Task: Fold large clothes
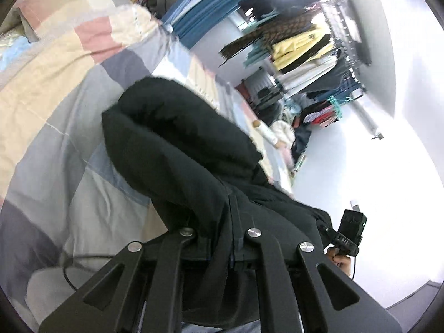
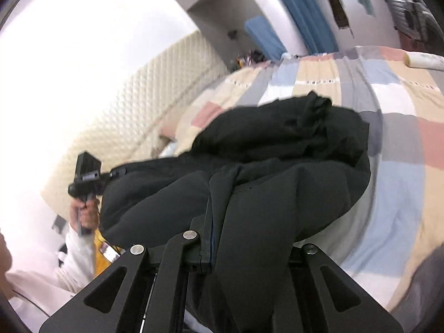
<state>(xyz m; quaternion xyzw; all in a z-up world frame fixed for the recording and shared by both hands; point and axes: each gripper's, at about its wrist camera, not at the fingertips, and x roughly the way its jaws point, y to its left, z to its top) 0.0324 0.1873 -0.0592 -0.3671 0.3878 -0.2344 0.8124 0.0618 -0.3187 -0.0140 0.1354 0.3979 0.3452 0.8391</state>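
Patchwork bedding in cream, pink, grey and pale blue squares covers the bed (image 1: 69, 88), and everything else sits around it. Nearest the cameras, the left gripper (image 1: 231, 208) is clamped on an edge of a black garment (image 1: 177, 144), fabric pinched between its closed fingers; the right gripper (image 2: 212, 208) is likewise closed on another edge of the same garment, which drapes over its right finger. Between the two grips the garment sags in thick, rumpled folds, its far bulk resting on the bed. Each camera sees the other gripper beside the cloth, held in a hand (image 2: 84, 213) with a white sleeve (image 2: 70, 252) behind it. Farther across the bed, near its far edge, lies a pale roll (image 1: 265, 131). At the head of the bed stands a cream quilted headboard (image 2: 144, 116). Beyond the bed hang blue curtains (image 1: 205, 16) against a white wall, and beside them a rack of clothes (image 1: 302, 47) in yellow, brown, white and black, with more clothes heaped below it.
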